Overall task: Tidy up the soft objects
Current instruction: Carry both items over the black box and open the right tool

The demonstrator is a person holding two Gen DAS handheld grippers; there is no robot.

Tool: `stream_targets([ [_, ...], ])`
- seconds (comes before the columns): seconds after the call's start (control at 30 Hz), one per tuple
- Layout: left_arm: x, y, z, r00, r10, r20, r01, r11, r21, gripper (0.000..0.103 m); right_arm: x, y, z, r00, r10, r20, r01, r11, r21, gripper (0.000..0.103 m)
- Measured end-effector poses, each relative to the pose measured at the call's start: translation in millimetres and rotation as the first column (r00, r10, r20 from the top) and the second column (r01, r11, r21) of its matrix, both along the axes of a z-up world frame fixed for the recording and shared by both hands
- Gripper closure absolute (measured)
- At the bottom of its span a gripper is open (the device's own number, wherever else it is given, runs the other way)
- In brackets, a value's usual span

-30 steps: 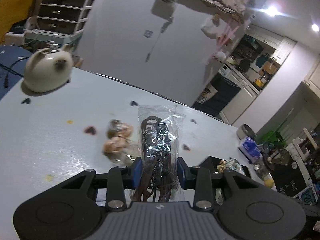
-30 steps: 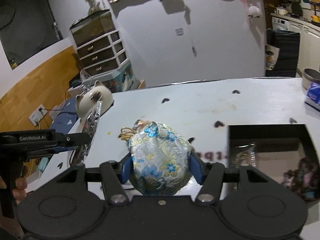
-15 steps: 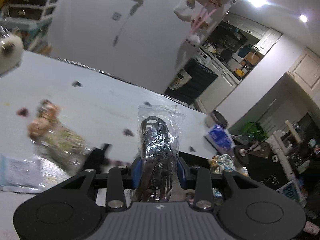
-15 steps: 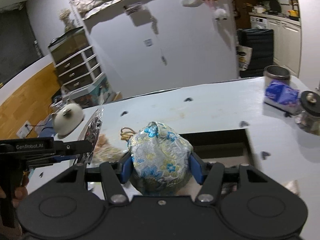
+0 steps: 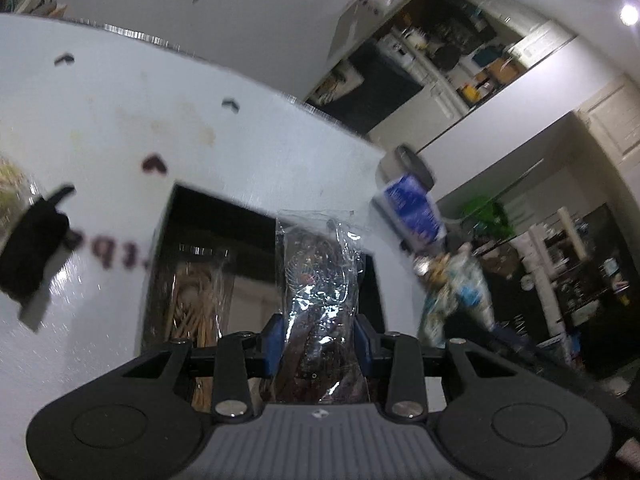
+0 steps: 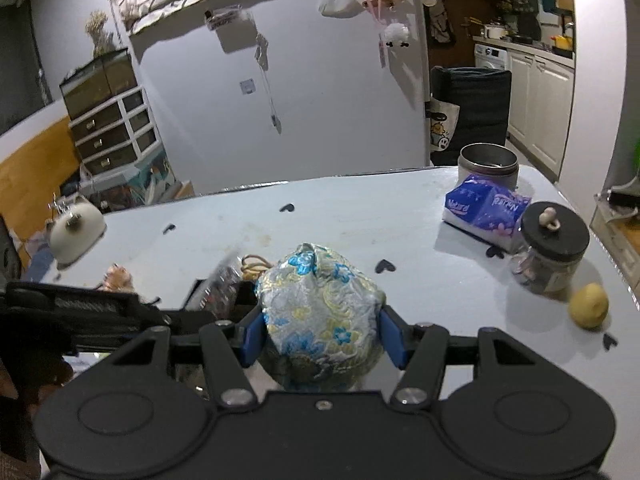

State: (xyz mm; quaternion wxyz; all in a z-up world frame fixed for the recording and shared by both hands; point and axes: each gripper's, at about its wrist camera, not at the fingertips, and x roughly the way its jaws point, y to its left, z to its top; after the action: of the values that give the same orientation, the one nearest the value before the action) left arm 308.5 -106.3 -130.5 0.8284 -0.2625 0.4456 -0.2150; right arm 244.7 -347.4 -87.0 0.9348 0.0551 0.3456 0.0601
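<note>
My left gripper (image 5: 318, 336) is shut on a clear plastic packet (image 5: 318, 280) of dark cords, which stands up between the blue pads. Under it lies a black box (image 5: 188, 208) sunk among the white table's markings, with a packet of tan bands (image 5: 196, 308) inside. My right gripper (image 6: 320, 332) is shut on a round brocade pouch (image 6: 320, 304) with blue and yellow flowers. In the right wrist view the left gripper (image 6: 176, 316) comes in from the left, its packet (image 6: 220, 286) tilted beside the pouch. The pouch (image 5: 456, 292) also shows blurred at the right of the left wrist view.
On the white table (image 6: 360, 216) stand a blue tissue pack (image 6: 486, 208), a metal tin (image 6: 488, 162), a black-lidded jar (image 6: 554, 252) and a yellow fruit (image 6: 588, 306) at the right. A white round plush (image 6: 76, 232) sits far left, loose tan bands (image 6: 254, 266) mid-table.
Both grippers have swung to the right across the table with their loads still held. The left one has come over the black box; the white plush has slid off to the left.
</note>
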Motion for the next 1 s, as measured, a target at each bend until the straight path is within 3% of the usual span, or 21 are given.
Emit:
stream_targets([
  [0.23, 8.9, -24.9, -38.3, 0.997, 0.011, -0.077, -0.004, 0.996, 0.088, 0.065, 23.4, 7.2, -13.3, 0.993, 0.120, -0.010, -0.120, 0.984, -0.134, 0.043],
  [0.3, 11.4, -24.6, -45.4, 0.996, 0.031, -0.083, -0.021, 0.993, 0.120, 0.065, 30.5, 15.2, -17.8, 0.986, 0.167, -0.009, -0.166, 0.969, -0.181, 0.043],
  [0.47, 14.8, -21.2, -52.9, 0.995, 0.058, -0.084, -0.048, 0.992, 0.116, 0.065, 51.1, 33.8, -31.3, 0.964, 0.264, -0.011, -0.256, 0.922, -0.289, 0.043],
  [0.57, 15.9, -26.8, -57.6, 0.996, 0.050, -0.078, -0.039, 0.990, 0.135, 0.068, 64.3, 41.4, -47.1, 0.948, 0.312, -0.063, -0.315, 0.892, -0.325, 0.043],
  [0.73, 17.2, -25.1, -58.3, 0.996, 0.049, -0.080, -0.039, 0.991, 0.126, 0.057, 76.0, 32.4, -57.5, 0.934, 0.334, -0.126, -0.357, 0.892, -0.278, 0.035],
  [0.8, 15.3, -23.3, -54.7, 0.996, 0.044, -0.080, -0.035, 0.992, 0.120, 0.047, 77.6, 28.8, -54.9, 0.930, 0.341, -0.138, -0.366, 0.896, -0.250, 0.027],
  [0.87, 10.9, -20.7, -45.2, 0.998, 0.041, -0.056, -0.035, 0.993, 0.114, 0.045, 78.0, 21.8, -50.5, 0.933, 0.330, -0.140, -0.354, 0.913, -0.204, 0.021],
  [0.93, 5.5, -17.0, -31.4, 0.999, 0.036, -0.014, -0.034, 0.994, 0.103, 0.046, 77.4, 13.4, -44.8, 0.936, 0.325, -0.135, -0.342, 0.929, -0.138, 0.021],
  [1.0, 1.8, -14.5, -18.0, 0.999, 0.026, 0.027, -0.029, 0.994, 0.103, 0.049, 77.5, 5.1, -37.1, 0.939, 0.319, -0.127, -0.328, 0.943, -0.052, 0.032],
])
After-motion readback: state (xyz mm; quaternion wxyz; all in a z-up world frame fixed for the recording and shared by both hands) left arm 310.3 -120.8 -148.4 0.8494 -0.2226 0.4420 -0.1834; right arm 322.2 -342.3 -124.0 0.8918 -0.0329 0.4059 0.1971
